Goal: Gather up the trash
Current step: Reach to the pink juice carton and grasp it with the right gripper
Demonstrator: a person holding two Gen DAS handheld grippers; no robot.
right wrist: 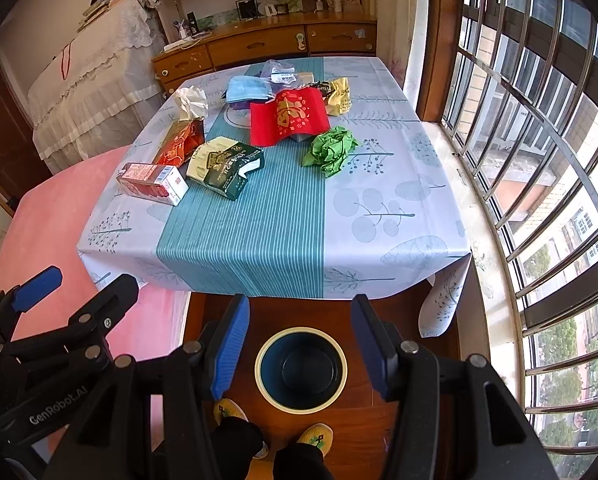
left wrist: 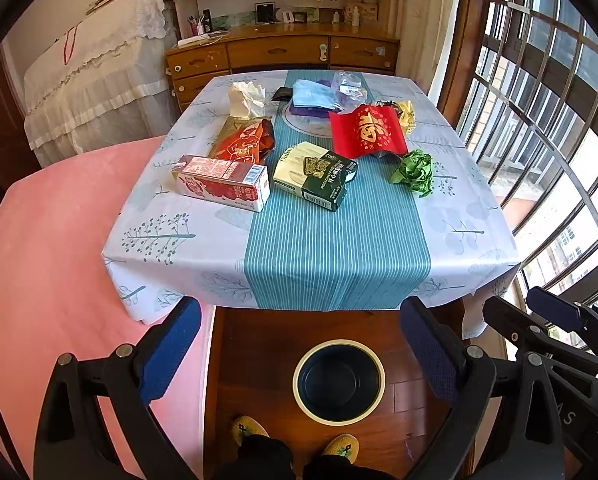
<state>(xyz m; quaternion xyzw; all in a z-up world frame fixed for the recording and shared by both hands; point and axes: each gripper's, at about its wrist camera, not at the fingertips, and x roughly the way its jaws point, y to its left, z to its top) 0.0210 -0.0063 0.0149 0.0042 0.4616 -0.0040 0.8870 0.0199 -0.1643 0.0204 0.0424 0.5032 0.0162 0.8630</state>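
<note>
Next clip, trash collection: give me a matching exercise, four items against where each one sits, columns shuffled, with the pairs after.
Items:
1. crumpled green paper
2. red-and-white carton
3. trash bin
4. crumpled white tissue

Places:
A. on the wooden floor, in front of the table
B. far left part of the tablecloth, behind the orange snack bag
C. right part of the tablecloth, near the red packet
D. lying on its side on the near left part of the tablecloth

Pairs: 1-C, 2-D, 3-A, 4-B

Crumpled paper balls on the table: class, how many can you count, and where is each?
2. A white crumpled paper sits far left, behind the orange snack bag; a green one lies right, beside the red packet. The far pile may hide more.
</note>
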